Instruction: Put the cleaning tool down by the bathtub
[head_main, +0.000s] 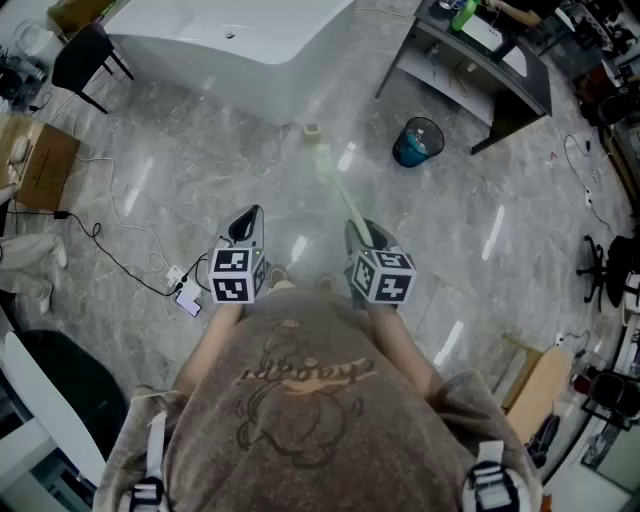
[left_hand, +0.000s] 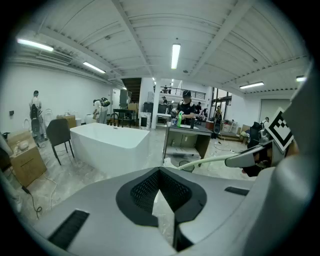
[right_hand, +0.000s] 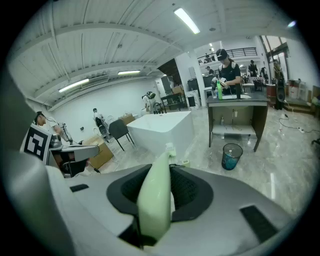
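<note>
Jutting forward, cleaning tool sits clamped in right gripper (left gripper closed).

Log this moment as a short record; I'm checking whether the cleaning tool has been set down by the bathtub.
cleaning tool: pale green, long handle, head pointing toward the tub
right gripper: shut on the tool's handle
left gripper: jaws together, nothing between them
bathtub: white, ahead on the floor
task: not yet done, tool gripped

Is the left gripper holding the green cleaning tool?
No, nothing sits between the left gripper's fingers; the cleaning tool is clamped in the right gripper.
</note>
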